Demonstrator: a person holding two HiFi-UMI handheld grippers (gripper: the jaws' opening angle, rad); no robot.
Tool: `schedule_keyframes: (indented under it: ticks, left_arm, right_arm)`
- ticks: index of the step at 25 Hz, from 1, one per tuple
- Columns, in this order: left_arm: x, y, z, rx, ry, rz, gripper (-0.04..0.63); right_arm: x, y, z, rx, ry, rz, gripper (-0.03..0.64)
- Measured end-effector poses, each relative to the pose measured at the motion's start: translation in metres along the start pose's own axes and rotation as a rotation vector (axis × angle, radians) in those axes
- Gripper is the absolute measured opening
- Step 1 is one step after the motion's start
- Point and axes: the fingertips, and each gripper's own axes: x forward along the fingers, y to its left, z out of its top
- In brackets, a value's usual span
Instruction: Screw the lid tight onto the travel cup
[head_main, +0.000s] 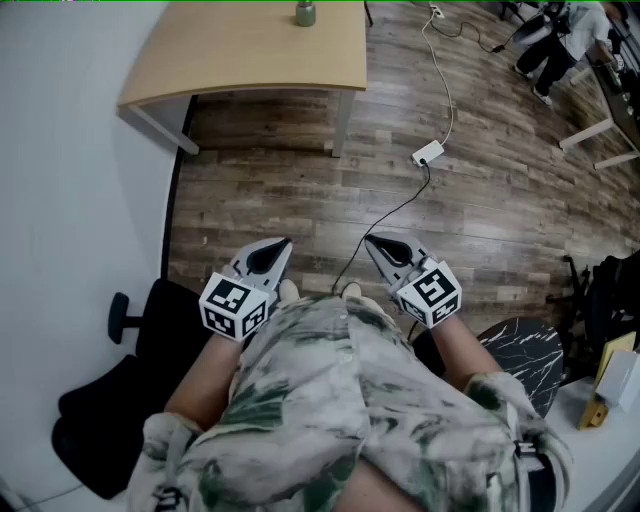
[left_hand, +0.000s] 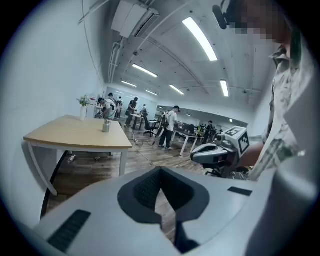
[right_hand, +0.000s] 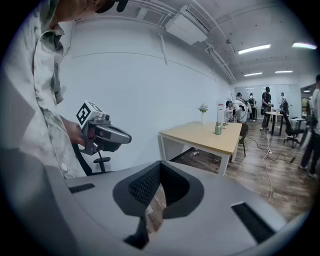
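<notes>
The travel cup, a small grey-green cup, stands on a light wooden table far ahead across the floor. It also shows on the table in the left gripper view and in the right gripper view; whether its lid is on is too small to tell. My left gripper and right gripper are held close to my chest, tips pointing forward, both shut with nothing between the jaws. Each gripper sees the other: the right gripper and the left gripper.
A white cable with an adapter runs over the wood floor between me and the table. A black office chair stands at my left by the white wall, another seat at my right. A flower vase is on the table; people stand far behind.
</notes>
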Motion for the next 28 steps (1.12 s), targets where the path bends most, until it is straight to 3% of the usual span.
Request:
schedule_keyframes:
  ticks: [15, 19, 23, 25, 27, 28]
  left_arm:
    - [-0.084, 0.074, -0.015, 0.02, -0.059, -0.038, 0.023]
    - [-0.107, 0.101, -0.025, 0.029, -0.074, -0.031, 0.025]
    - [-0.128, 0.124, -0.033, 0.023, -0.102, -0.034, 0.028]
    - [-0.134, 0.135, -0.037, 0.022, -0.103, -0.034, 0.028]
    - [-0.139, 0.142, -0.039, 0.024, -0.107, -0.032, 0.072]
    - [-0.14, 0.145, -0.039, 0.023, -0.109, -0.031, 0.167]
  right_arm:
    - [0.074, 0.068, 0.042, -0.002, -0.066, -0.021, 0.024]
    - [0.097, 0.086, 0.047, -0.009, -0.058, -0.049, 0.062]
    - [0.114, 0.1, 0.052, -0.028, -0.051, -0.091, 0.141]
    - [0.12, 0.103, 0.054, -0.029, -0.043, -0.103, 0.111]
    - [0.124, 0.107, 0.054, -0.023, -0.034, -0.108, 0.183]
    - [0.125, 0.108, 0.055, -0.023, -0.034, -0.118, 0.226]
